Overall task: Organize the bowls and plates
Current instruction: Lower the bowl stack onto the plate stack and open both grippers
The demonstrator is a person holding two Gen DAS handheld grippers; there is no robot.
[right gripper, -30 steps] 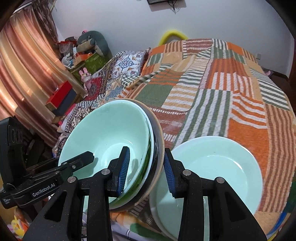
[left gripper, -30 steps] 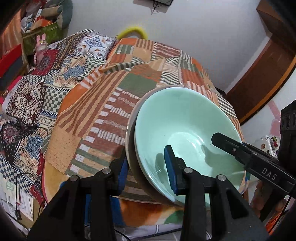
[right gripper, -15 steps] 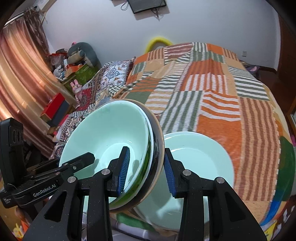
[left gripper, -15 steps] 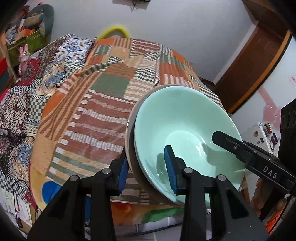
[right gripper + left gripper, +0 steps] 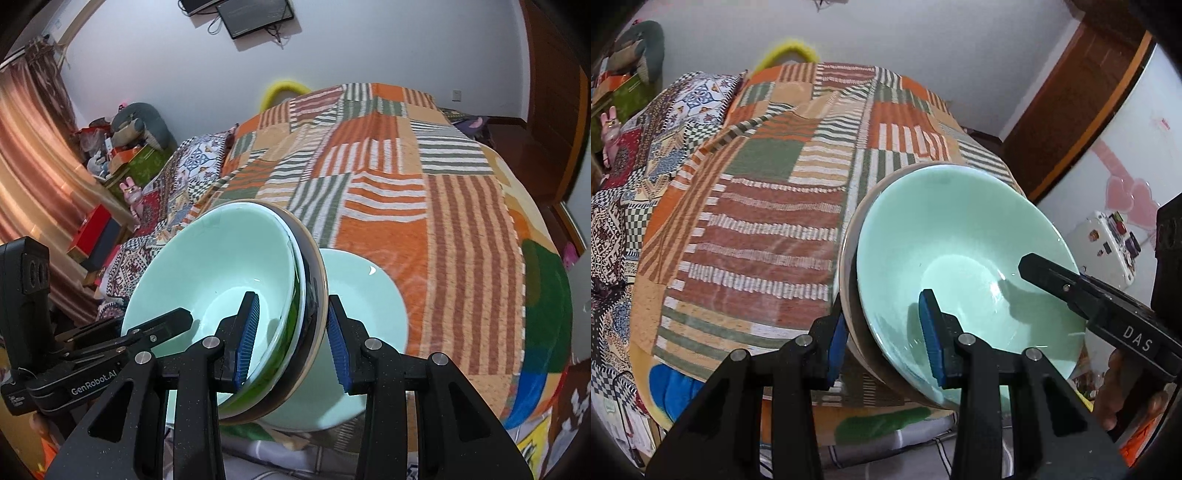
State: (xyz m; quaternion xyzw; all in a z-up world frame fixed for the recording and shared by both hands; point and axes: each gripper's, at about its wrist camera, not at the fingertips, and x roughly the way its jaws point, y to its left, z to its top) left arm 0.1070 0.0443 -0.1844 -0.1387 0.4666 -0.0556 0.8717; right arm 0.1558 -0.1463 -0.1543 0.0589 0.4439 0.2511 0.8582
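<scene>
A stack of nested bowls, mint green inside (image 5: 960, 254) with a dark outer bowl (image 5: 314, 280), is held up off the table by both grippers. My left gripper (image 5: 882, 343) is shut on the stack's near rim. My right gripper (image 5: 291, 332) is shut on the opposite rim. Each gripper shows in the other's view, the right one in the left wrist view (image 5: 1100, 306) and the left one in the right wrist view (image 5: 110, 347). A mint green plate (image 5: 369, 295) lies on the table below and right of the stack, partly hidden by it.
The round table has a striped patchwork cloth (image 5: 424, 184). A bed with a patterned cover (image 5: 635, 155) lies left of it. A small white fridge (image 5: 1108, 247) and a wooden door (image 5: 1082, 92) are on the right.
Both grippers have lifted the bowl stack higher and a little toward me; the table and the green plate have dropped away below. Both grips are unchanged.
</scene>
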